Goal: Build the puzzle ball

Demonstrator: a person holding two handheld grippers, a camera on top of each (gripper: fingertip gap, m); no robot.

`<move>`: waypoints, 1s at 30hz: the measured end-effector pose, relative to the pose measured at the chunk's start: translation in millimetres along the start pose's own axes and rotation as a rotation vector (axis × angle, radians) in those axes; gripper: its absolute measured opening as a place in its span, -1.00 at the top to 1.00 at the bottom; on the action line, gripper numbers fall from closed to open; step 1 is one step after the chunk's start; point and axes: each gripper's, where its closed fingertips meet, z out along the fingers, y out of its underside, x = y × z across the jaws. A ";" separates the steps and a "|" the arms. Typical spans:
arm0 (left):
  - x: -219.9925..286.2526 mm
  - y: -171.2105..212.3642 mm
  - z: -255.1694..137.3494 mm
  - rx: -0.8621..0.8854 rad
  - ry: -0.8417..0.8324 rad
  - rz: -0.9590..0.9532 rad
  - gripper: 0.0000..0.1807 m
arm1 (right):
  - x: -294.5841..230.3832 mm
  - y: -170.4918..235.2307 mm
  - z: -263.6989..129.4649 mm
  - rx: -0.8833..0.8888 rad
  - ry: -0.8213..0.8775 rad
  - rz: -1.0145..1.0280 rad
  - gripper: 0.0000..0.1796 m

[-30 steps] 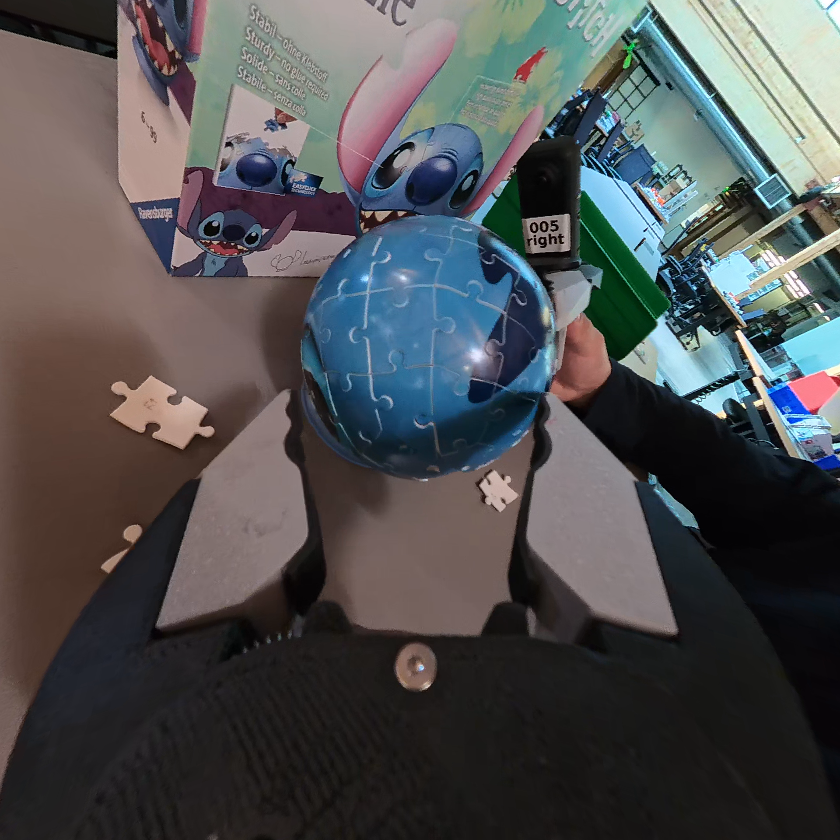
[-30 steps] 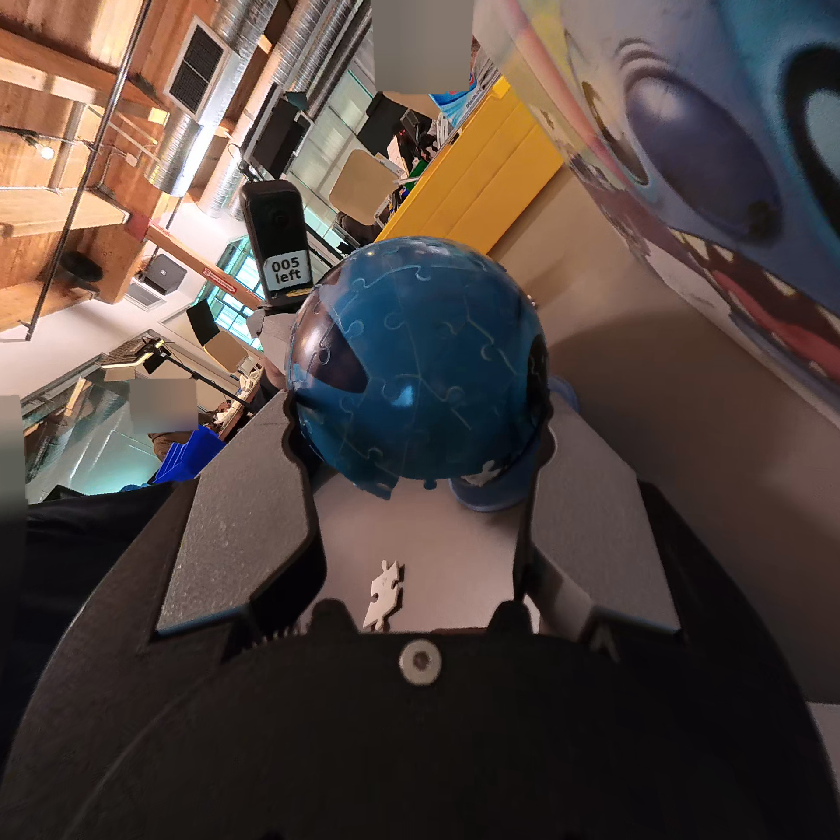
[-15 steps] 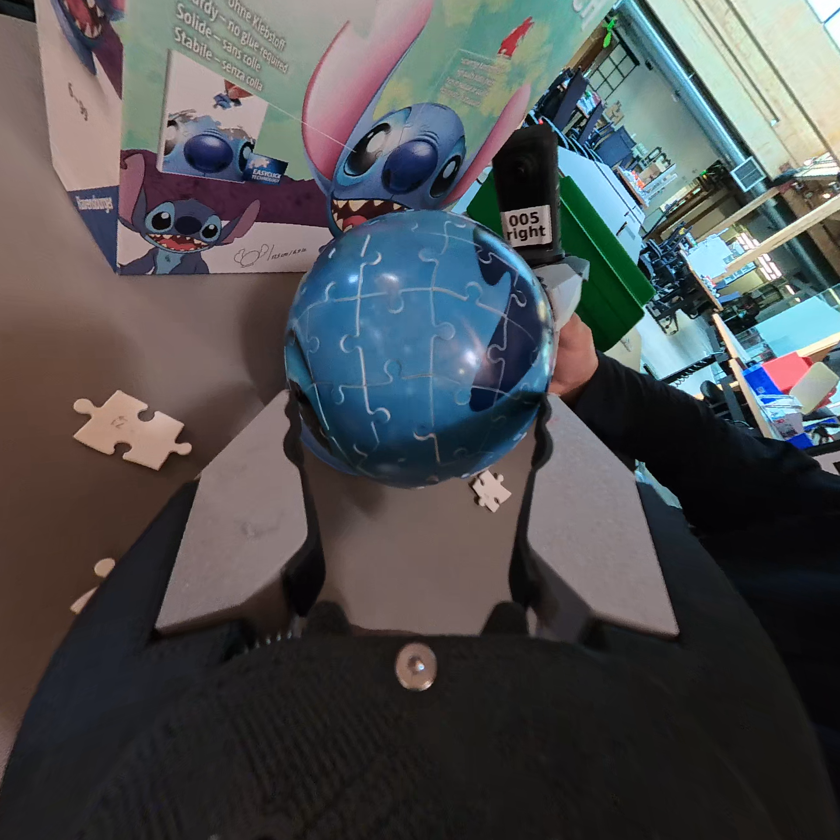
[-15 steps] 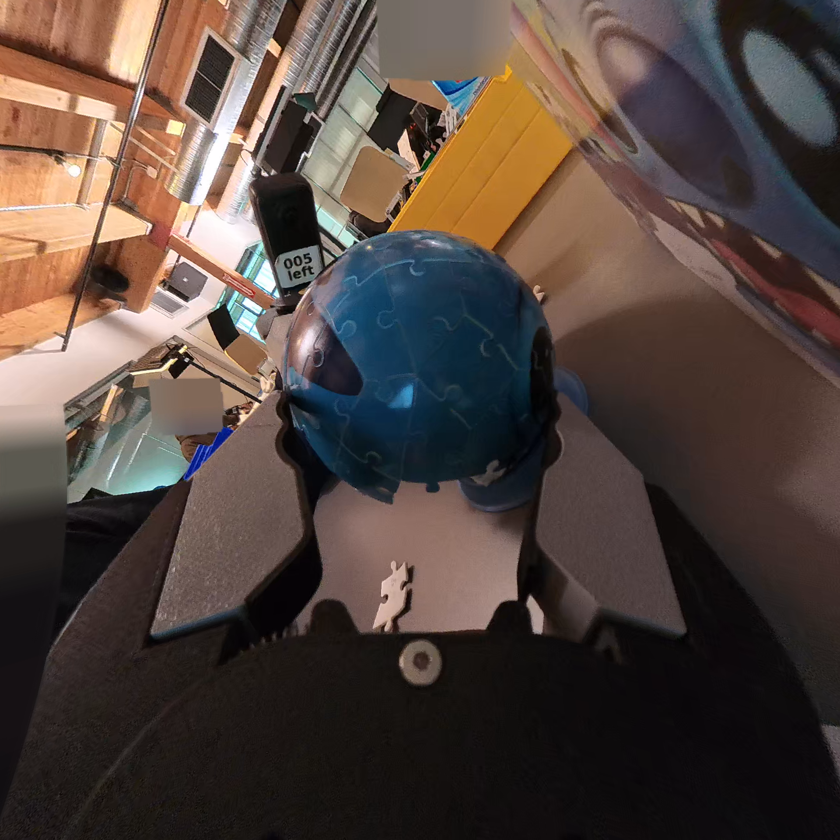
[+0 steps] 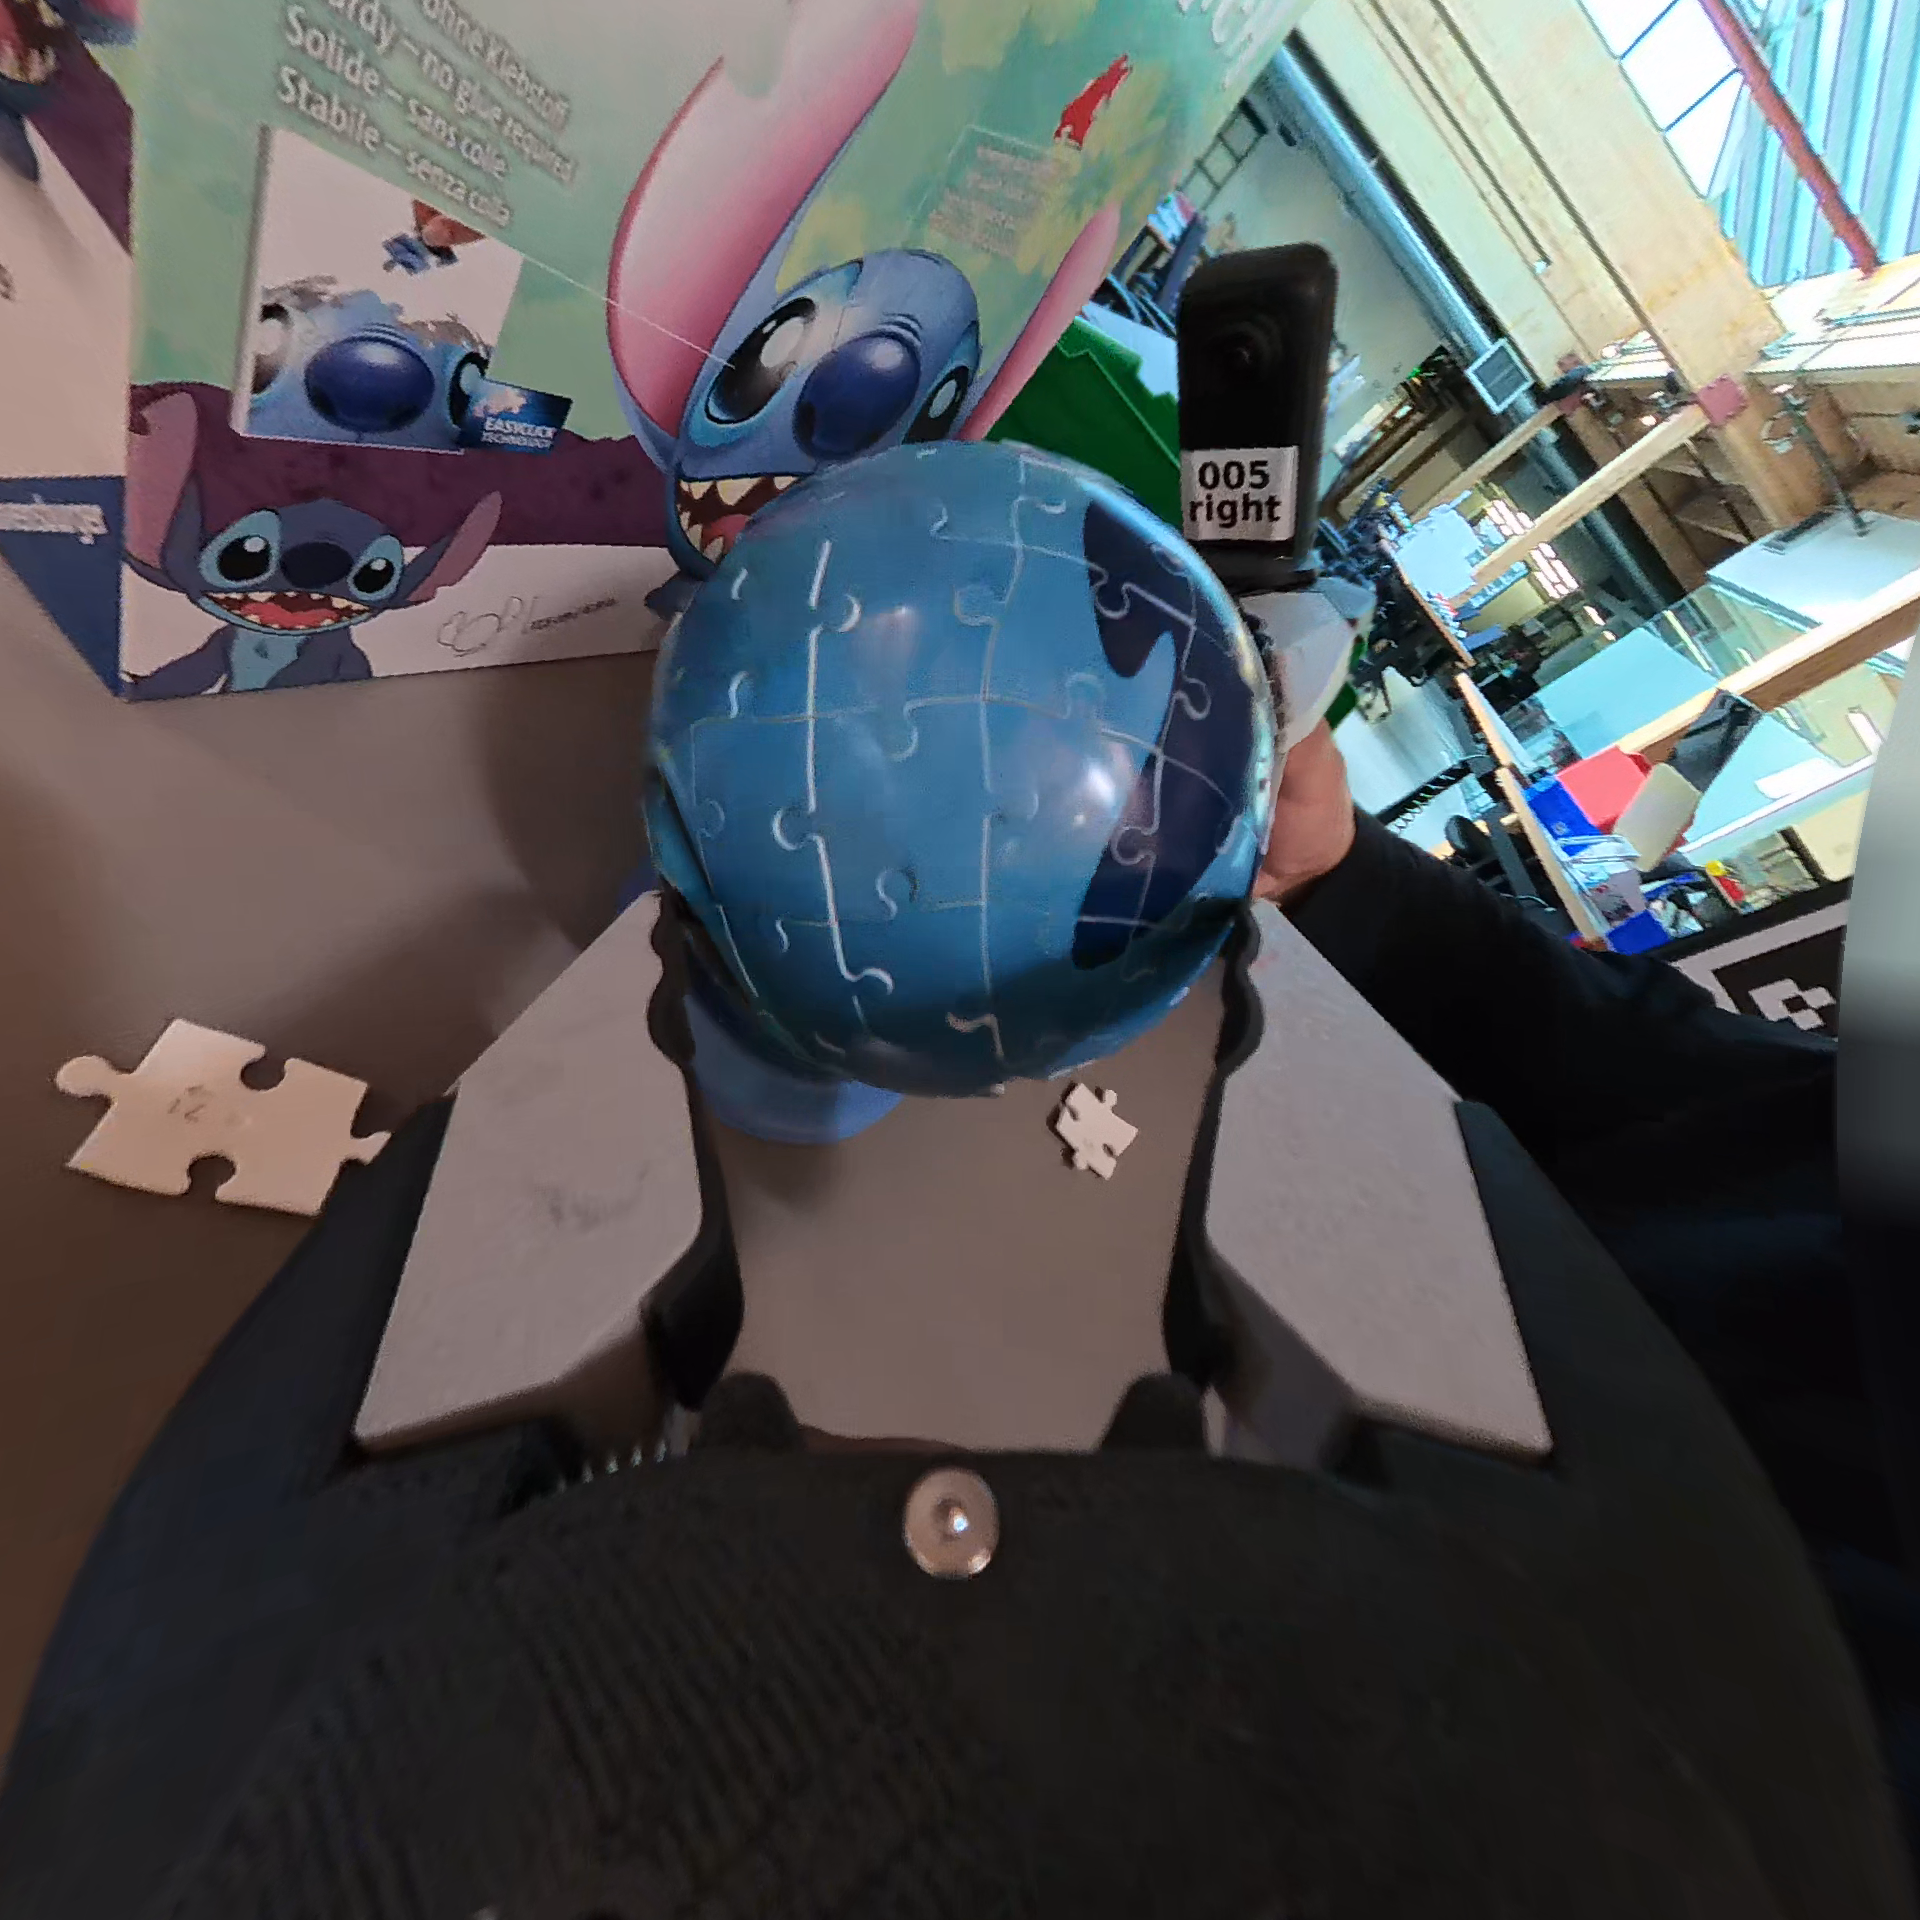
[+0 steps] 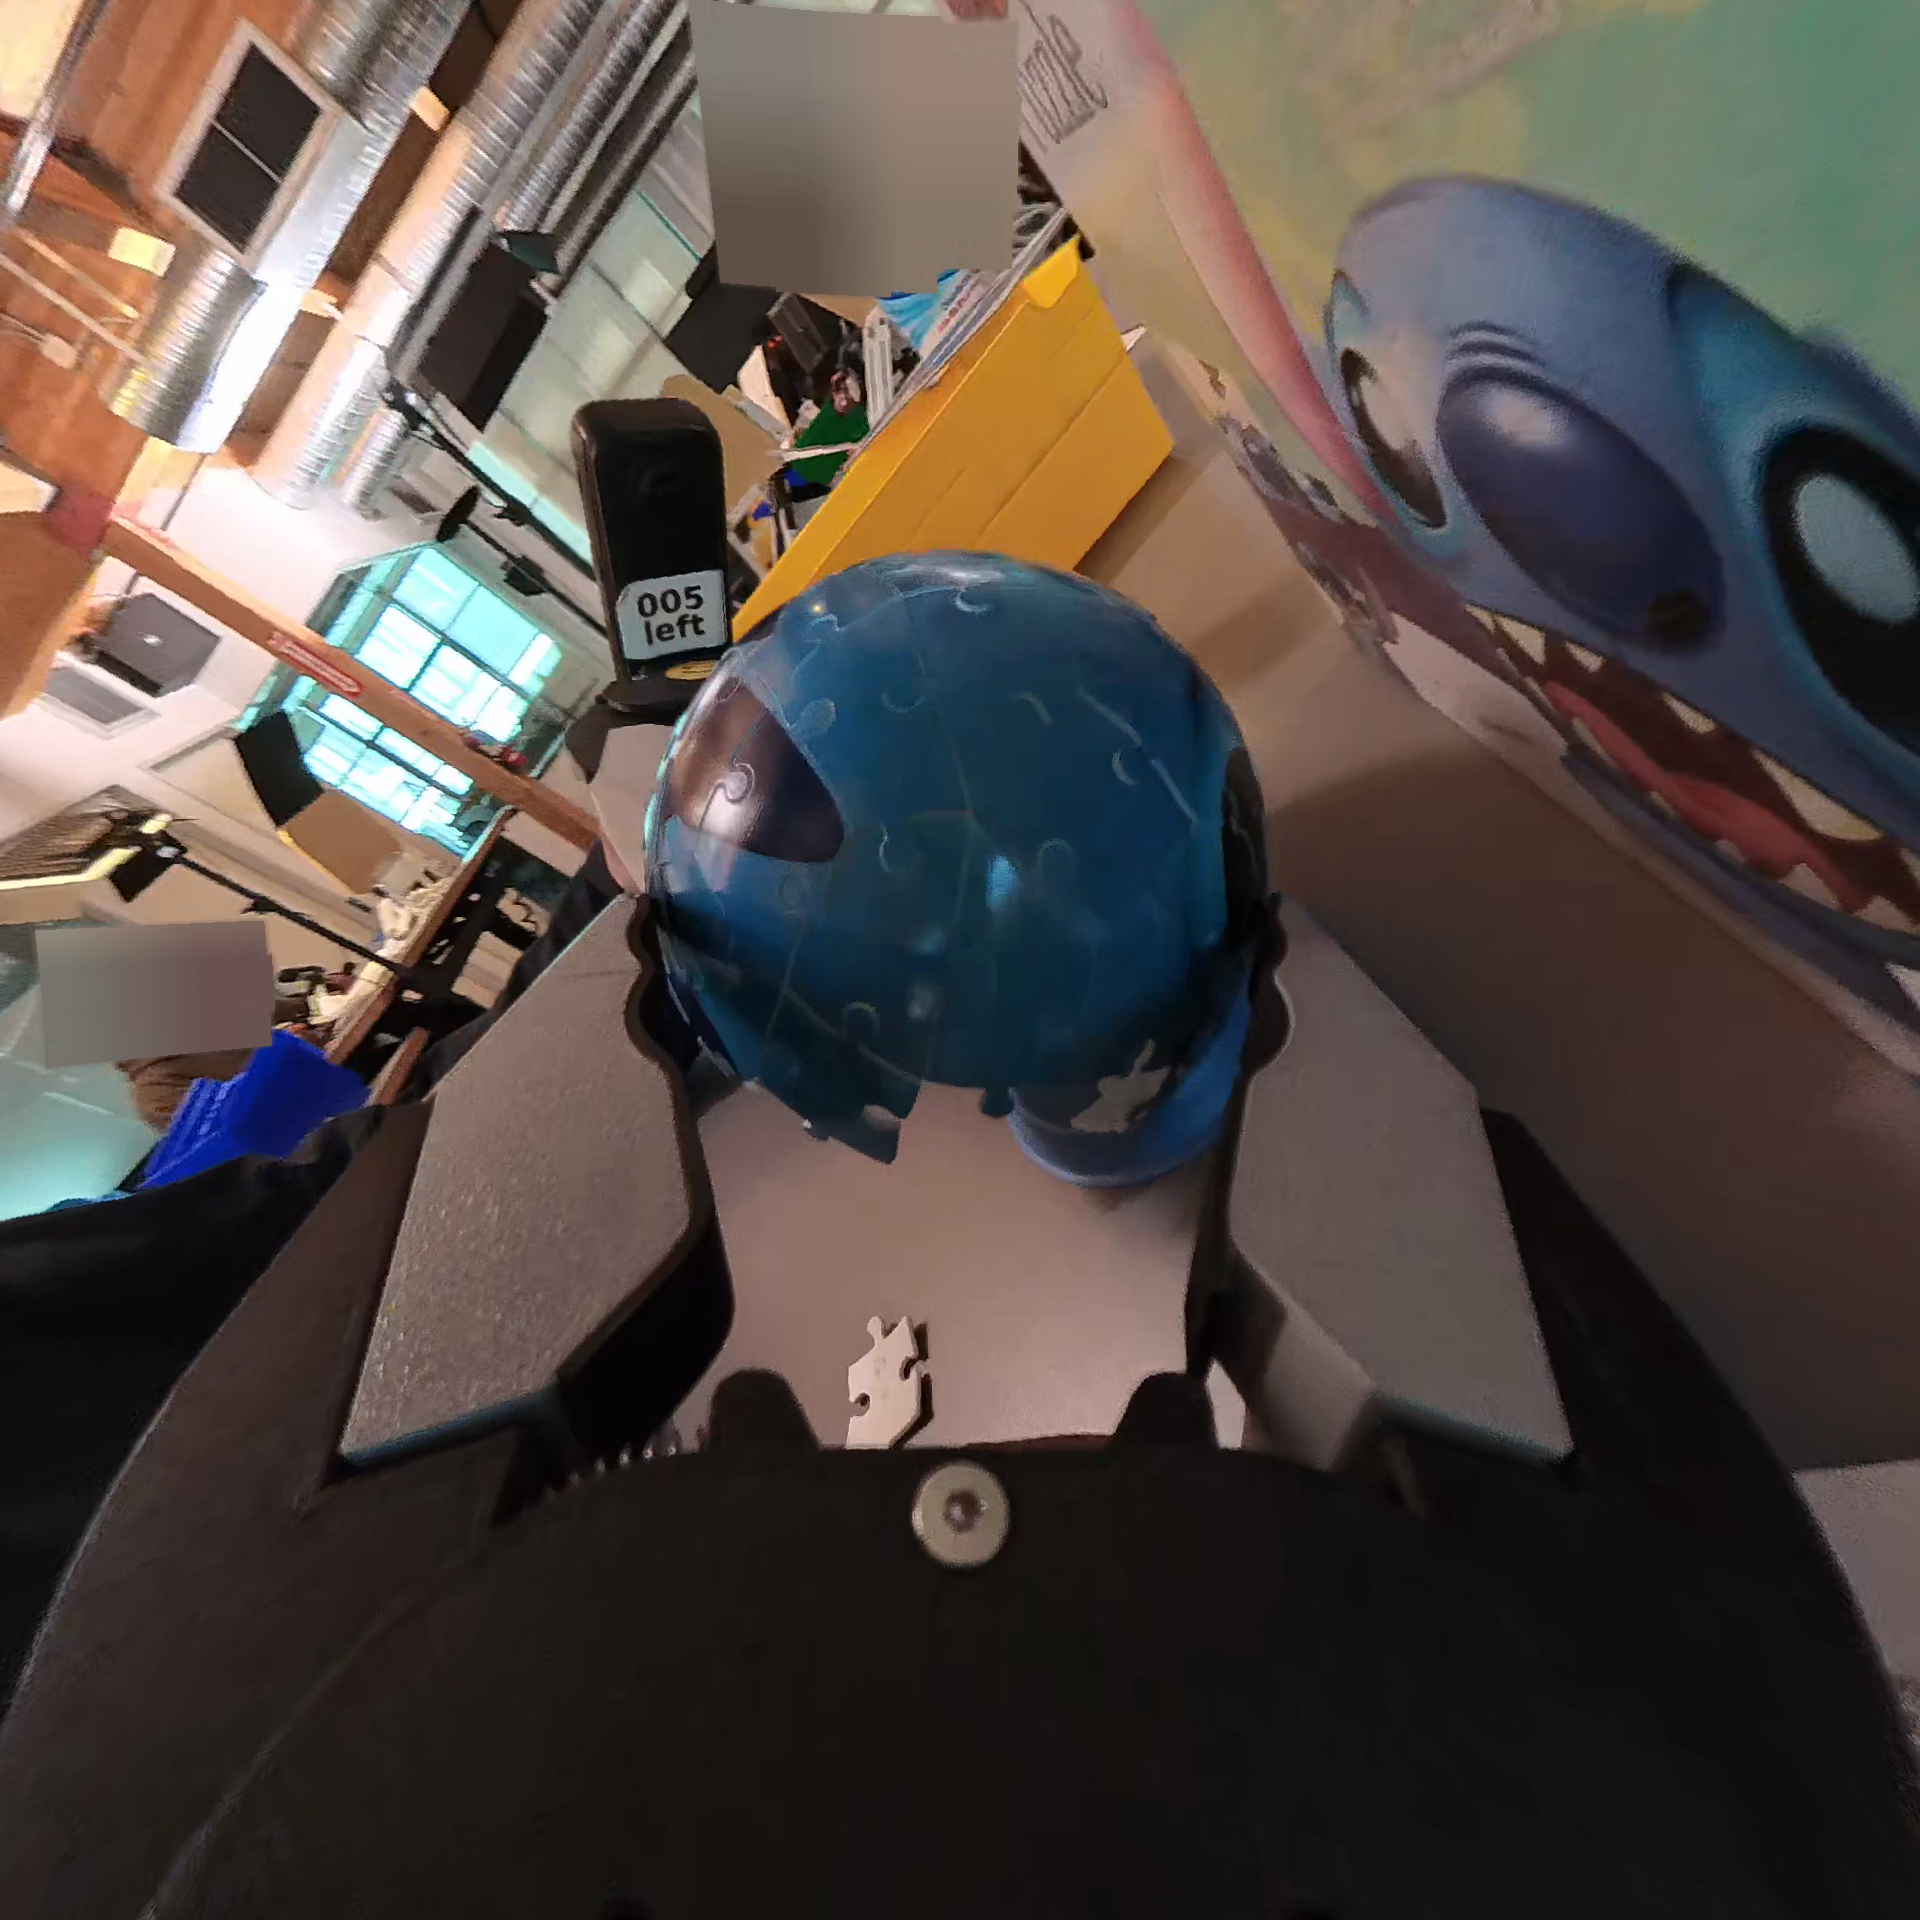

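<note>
Between the fingers of both grippers, the blue puzzle ball [image 5: 956,769] is clasped from opposite sides by the left gripper [image 5: 951,966] and right gripper [image 6: 951,977], above the grey table [image 5: 260,831] where 2 loose white pieces [image 5: 213,1117] lie before the puzzle box [image 5: 416,312].

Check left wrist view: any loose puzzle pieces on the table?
Yes, a white joined pair of pieces and a single small piece lie on the table.

1 puzzle ball [image 5: 951,769]; 1 box [image 5: 436,312]; 2 loose white pieces [image 5: 213,1117]; 2 grippers [image 5: 954,997]
</note>
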 end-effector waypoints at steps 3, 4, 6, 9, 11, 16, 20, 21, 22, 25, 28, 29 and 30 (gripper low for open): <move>0.6 0.1 2.2 -0.003 0.031 0.001 -0.12 | -1.3 -3.5 -3.0 0.007 0.038 -0.027 -0.22; 0.1 0.3 2.6 -0.005 0.038 0.006 -0.12 | -1.3 -3.6 -3.5 0.005 0.046 -0.033 -0.22; -1.2 1.3 3.9 -0.013 0.051 0.008 -0.12 | -0.2 -2.0 -3.7 -0.003 0.059 -0.040 -0.22; -4.7 1.0 3.9 -0.010 0.072 0.000 -0.12 | 2.1 1.2 -3.2 -0.012 0.075 -0.049 -0.22; -5.7 1.2 3.0 -0.010 0.091 -0.022 -0.12 | 1.9 1.0 -2.6 -0.010 0.077 -0.050 -0.22; -7.1 3.0 -0.7 -0.003 0.099 -0.020 -0.10 | 1.4 1.1 -2.6 -0.007 0.076 -0.060 -0.18; -11.9 1.8 -9.3 0.015 0.074 -0.017 -0.08 | 0.1 0.7 -2.8 -0.001 0.069 -0.068 -0.14; -13.0 2.0 -12.0 0.017 0.070 -0.017 -0.08 | -0.5 0.6 -2.6 -0.001 0.069 -0.073 -0.13; -14.2 2.3 -12.9 0.018 0.064 -0.016 -0.08 | -0.8 0.4 -2.5 -0.001 0.070 -0.080 -0.13; -15.2 5.5 -17.0 0.013 0.050 -0.013 -0.07 | -2.5 1.2 -1.9 -0.005 0.074 -0.099 -0.11; -16.1 9.4 -20.3 0.008 0.030 -0.006 -0.04 | -3.4 3.6 -1.6 -0.015 0.079 -0.114 -0.10; -17.6 10.1 -21.8 0.009 0.016 0.001 -0.02 | -3.2 4.2 -1.6 -0.017 0.083 -0.117 -0.11; -18.8 10.3 -23.4 0.012 0.006 0.005 -0.02 | -3.0 4.7 -1.5 -0.019 0.085 -0.121 -0.11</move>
